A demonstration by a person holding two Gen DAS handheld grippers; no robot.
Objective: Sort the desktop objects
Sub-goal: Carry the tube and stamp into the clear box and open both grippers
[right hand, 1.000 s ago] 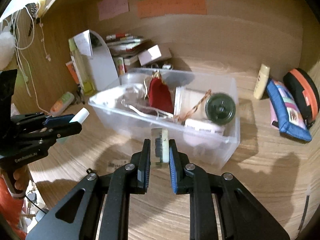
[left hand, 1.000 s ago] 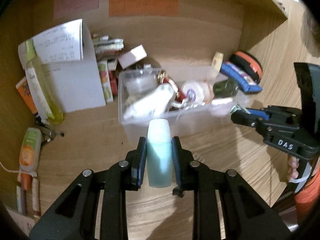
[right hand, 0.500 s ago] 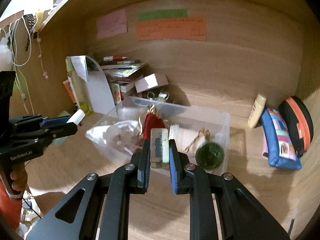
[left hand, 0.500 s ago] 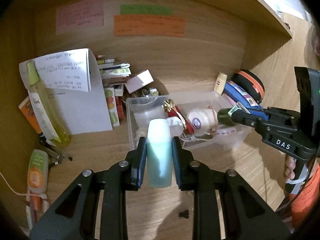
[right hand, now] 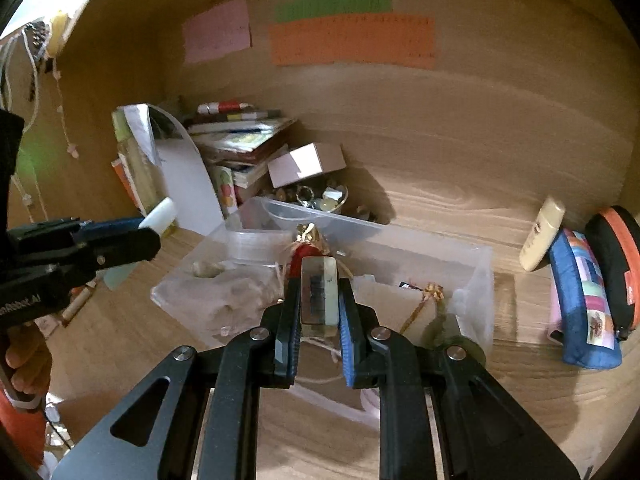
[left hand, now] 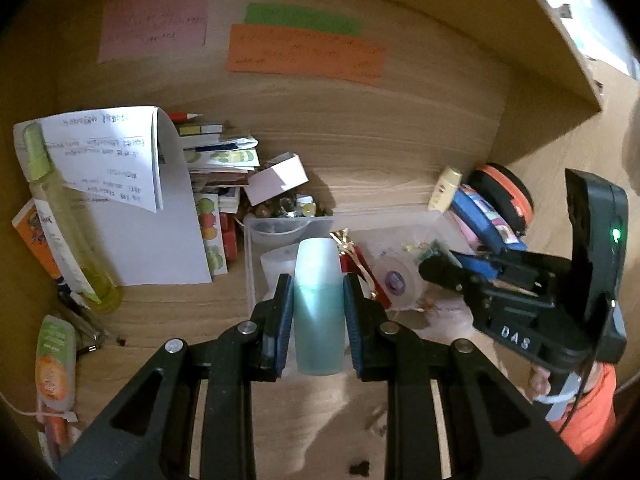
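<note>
Between the fingers of my left gripper [left hand: 318, 300] sits a pale teal bottle [left hand: 319, 304], squeezed upright by both pads with its rounded white end poking out past the tips, while my right gripper [right hand: 319, 300] is clamped as narrow as it goes on a small clear block [right hand: 318, 294] with a dark strip down its face. Just beyond both sets of fingertips lies the clear plastic bin [right hand: 478, 280], already crowded with a red pouch [right hand: 304, 258], a roll of white tape [left hand: 394, 282] and crumpled plastic, so my worry is mostly about the drop: I judge the smooth bottle could slide or twist out of the pads if I tilt it carelessly, and either piece could catch the near wall of the bin and bounce onto the desk [left hand: 320, 420]. The two grippers are also near each other (the right one fills the right edge of my left view), so swinging both toward the bin at once risks knocking them together. Off to the left of my left fingers stand a tall yellow spray bottle [left hand: 66, 216] and a curled sheet of paper [left hand: 120, 160], with a stack of books [right hand: 244, 140] and a small white box [right hand: 306, 164] behind the bin. To the right of my right fingers a cream tube [right hand: 542, 240], a blue pencil case [right hand: 584, 304] and a black-and-orange pouch [right hand: 616, 256] lean at the back wall, well clear of my path.
</note>
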